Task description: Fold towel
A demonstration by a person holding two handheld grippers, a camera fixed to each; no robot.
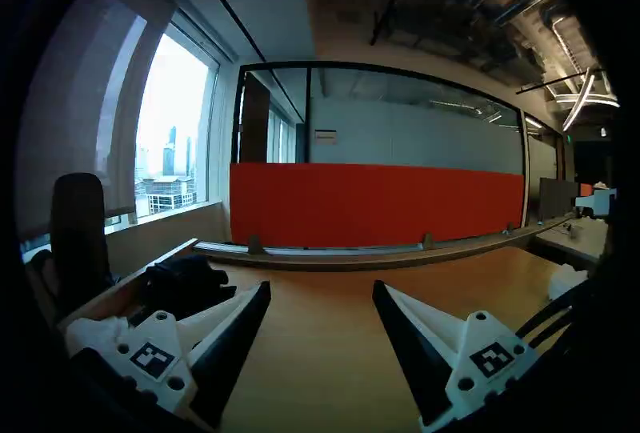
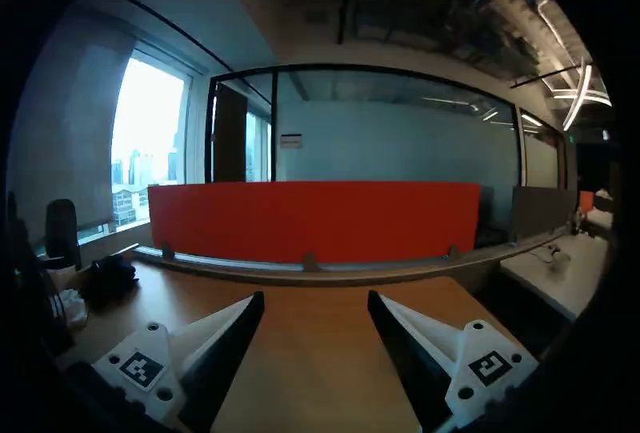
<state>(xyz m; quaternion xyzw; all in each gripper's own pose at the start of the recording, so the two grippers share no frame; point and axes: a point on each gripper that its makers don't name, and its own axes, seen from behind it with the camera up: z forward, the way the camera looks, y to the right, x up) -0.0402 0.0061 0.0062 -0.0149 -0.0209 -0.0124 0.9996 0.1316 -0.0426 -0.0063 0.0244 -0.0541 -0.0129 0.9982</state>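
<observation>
My left gripper (image 1: 322, 286) is open above a bare wooden desk (image 1: 320, 353), its two white and black fingers spread wide with nothing between them. In the right gripper view my right gripper (image 2: 315, 295) is likewise open over the same kind of wooden desk top (image 2: 320, 353), holding nothing. A crumpled piece of white cloth (image 1: 94, 330) lies at the desk's left edge beside the left finger; white cloth (image 2: 70, 306) also shows far left in the right gripper view. I cannot tell whether it is the towel.
A red partition (image 1: 376, 205) stands along the desk's far edge, glass walls behind it. A black bag (image 1: 180, 281) sits far left on the desk, a dark chair back (image 1: 78, 233) by the window. A neighbouring white desk (image 2: 560, 273) lies right.
</observation>
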